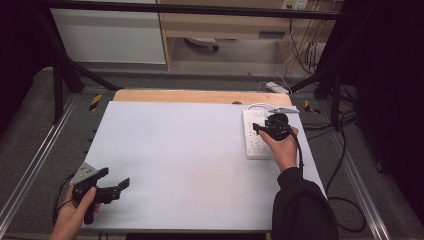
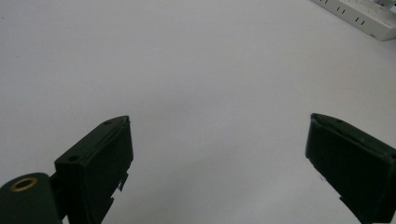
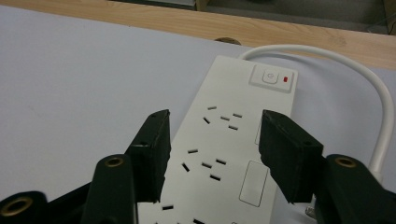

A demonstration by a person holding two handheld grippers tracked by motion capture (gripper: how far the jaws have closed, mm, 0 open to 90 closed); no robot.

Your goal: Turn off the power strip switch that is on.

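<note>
Looking down from the high view, the white table (image 1: 190, 165) carries a white power strip (image 1: 255, 145) near its far right edge, its white cord (image 1: 260, 105) looping off the far end toward the wooden board (image 1: 200, 96). The right gripper (image 1: 258, 128) is held over the strip by the person's right hand (image 1: 281, 147), in a dark sleeve (image 1: 302, 207). The left gripper (image 1: 116, 184) rests near the table's front left corner, well apart from the strip, held by the left hand (image 1: 75, 215).

In the left gripper view, the left gripper (image 2: 219, 154) has its jaws spread wide with nothing between them and bare table beneath; one end of the power strip (image 2: 359, 16) appears at the upper right, far off.

In the right gripper view, the right gripper (image 3: 215, 140) stands with its jaws parted and empty, straddling the power strip (image 3: 233, 140) from above. The socket slots (image 3: 219, 116) lie between the jaws, and beyond them sit the switch (image 3: 273, 77) with its red indicator (image 3: 286, 79). The cord (image 3: 373, 102) curves down the right side.

Judged risks: a jaw tip pushed down off-centre could slide the light strip across the smooth table rather than act on it; a tip could catch a socket slot; a sideways sweep of the right jaw could snag the cord and drag the strip; reaching too far forward could press the switch unintentionally.
</note>
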